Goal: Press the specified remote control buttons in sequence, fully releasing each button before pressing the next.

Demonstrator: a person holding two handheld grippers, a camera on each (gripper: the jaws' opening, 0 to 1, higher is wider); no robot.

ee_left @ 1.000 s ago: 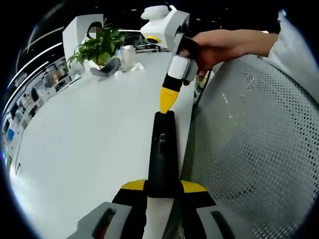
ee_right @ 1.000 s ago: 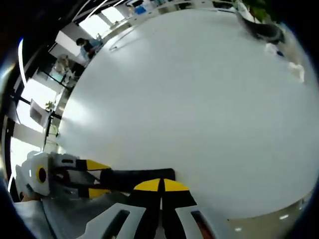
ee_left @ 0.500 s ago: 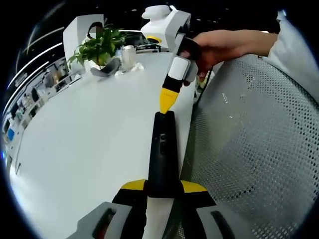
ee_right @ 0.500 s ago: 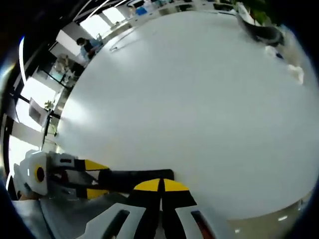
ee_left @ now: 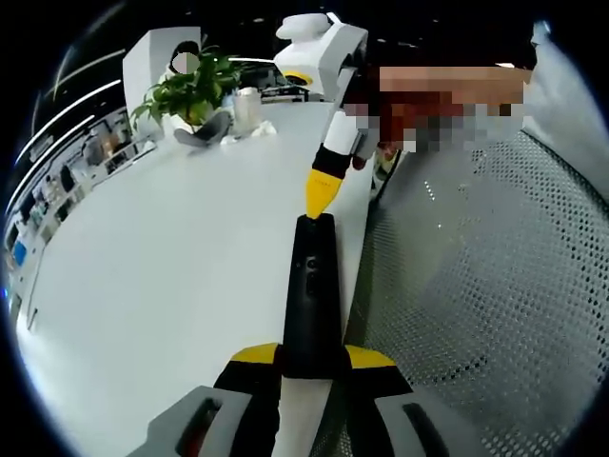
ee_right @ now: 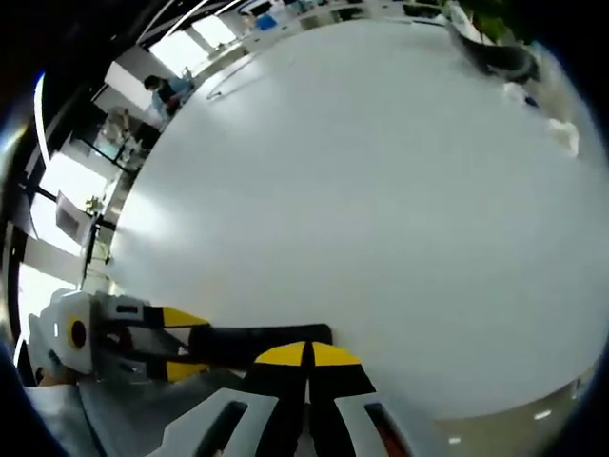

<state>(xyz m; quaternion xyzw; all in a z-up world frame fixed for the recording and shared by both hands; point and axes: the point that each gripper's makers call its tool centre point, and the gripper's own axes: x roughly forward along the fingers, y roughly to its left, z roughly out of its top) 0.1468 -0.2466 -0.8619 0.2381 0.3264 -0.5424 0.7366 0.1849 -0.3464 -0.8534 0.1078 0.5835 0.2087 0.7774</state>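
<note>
Left gripper view: a broad white table (ee_left: 162,257) spreads ahead and to the left of the jaws, and a grey mesh chair back (ee_left: 485,305) rises to their right. Far ahead of the jaws, at the table's far end, stands a potted plant (ee_left: 186,86) with a cup (ee_left: 245,107) just beside it. The left gripper (ee_left: 309,367) has its yellow-tipped jaws clamped on the near end of a black remote (ee_left: 311,290), which runs straight forward from them along the table edge. At the remote's far end the right gripper (ee_left: 321,195) comes down with its yellow tips pressed together, touching the remote's top.

In the right gripper view the right gripper (ee_right: 306,356) has its jaws together directly over the remote (ee_right: 262,341), which lies crosswise just ahead of them. The left gripper (ee_right: 181,345) grips the remote from the left.
</note>
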